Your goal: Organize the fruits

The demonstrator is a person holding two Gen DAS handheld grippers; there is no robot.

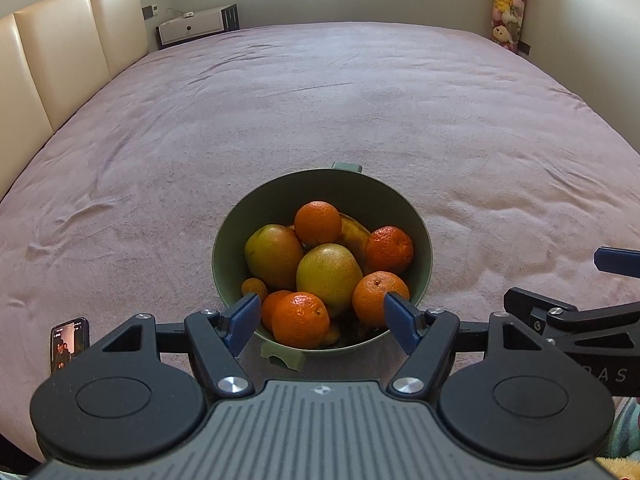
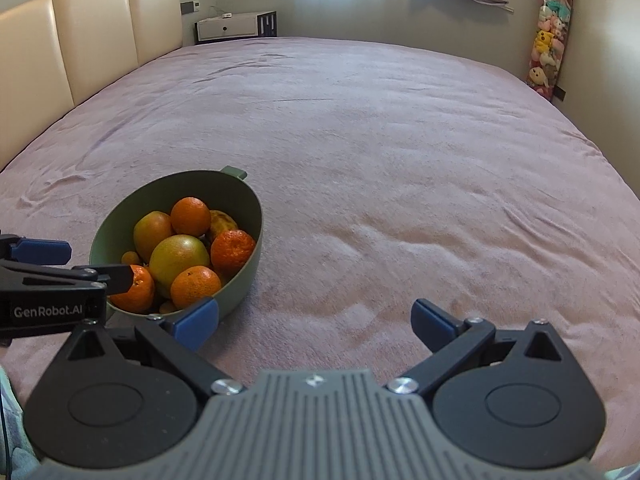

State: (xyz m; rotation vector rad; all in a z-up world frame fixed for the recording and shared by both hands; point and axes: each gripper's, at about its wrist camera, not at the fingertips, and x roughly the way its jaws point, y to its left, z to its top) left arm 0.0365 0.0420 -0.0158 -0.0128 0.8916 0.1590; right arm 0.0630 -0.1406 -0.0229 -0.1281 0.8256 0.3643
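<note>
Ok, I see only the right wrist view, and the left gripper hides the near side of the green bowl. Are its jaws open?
Observer: Yes, the left gripper is open and holds nothing; its jaws flank the nearest mandarin.
Operator: Is something beside it?
Observer: A phone with a lit screen lies on the bed cover, left of it.
Operator: Is there a near handle also?
Observer: Yes, one handle sits on the near rim of the green bowl.
</note>
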